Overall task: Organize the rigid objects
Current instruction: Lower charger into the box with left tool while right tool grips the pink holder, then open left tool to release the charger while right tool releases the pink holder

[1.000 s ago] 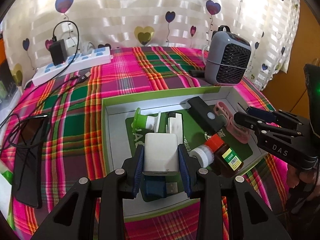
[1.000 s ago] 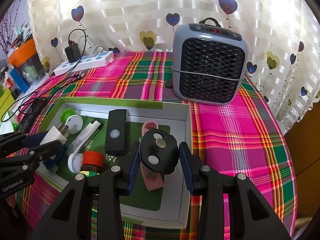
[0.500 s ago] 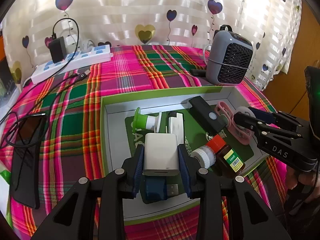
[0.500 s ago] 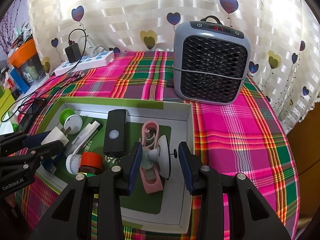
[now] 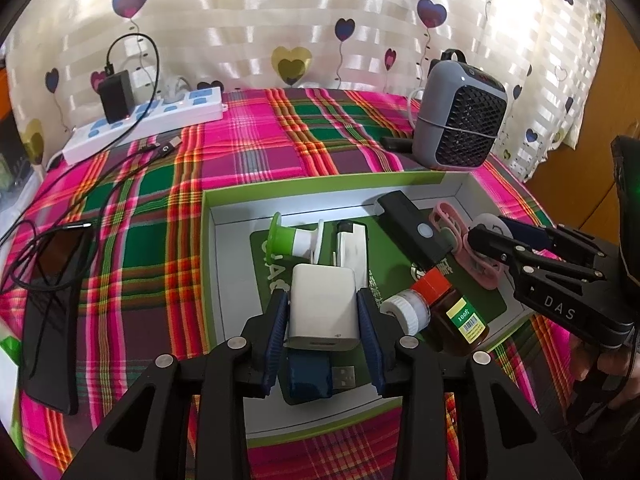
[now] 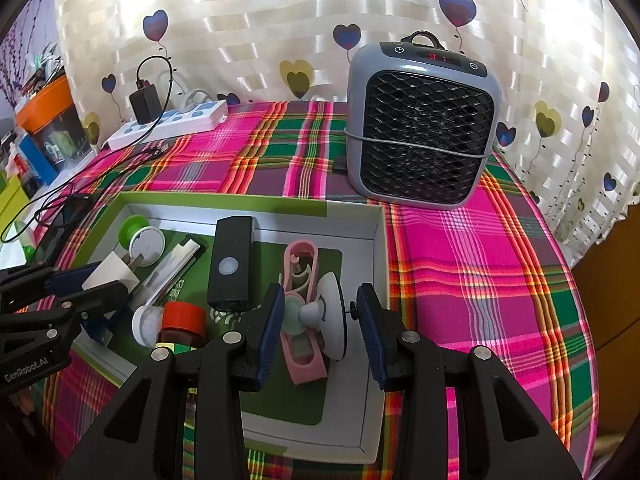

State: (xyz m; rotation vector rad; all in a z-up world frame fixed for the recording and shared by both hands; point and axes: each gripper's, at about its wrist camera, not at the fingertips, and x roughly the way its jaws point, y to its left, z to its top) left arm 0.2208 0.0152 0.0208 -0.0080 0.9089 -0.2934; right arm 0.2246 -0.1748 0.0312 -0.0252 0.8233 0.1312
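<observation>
Charger (image 5: 323,307) is clamped in left gripper (image 5: 323,334) over box (image 5: 304,196); white disc (image 6: 333,322) is held between right gripper (image 6: 320,330) pads.

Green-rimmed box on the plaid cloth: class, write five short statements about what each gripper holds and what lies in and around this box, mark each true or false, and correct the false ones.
1. The left gripper holds a white charger block over the box. True.
2. The right gripper is empty. False: a small white suction-cup piece sits between its fingers.
3. The grey heater stands inside the box. False: it stands on the plaid cloth beyond the box.
4. A brown bottle with an orange-red cap lies in the box. True.
5. The power strip lies in the box. False: it lies on the cloth near the curtain.
</observation>
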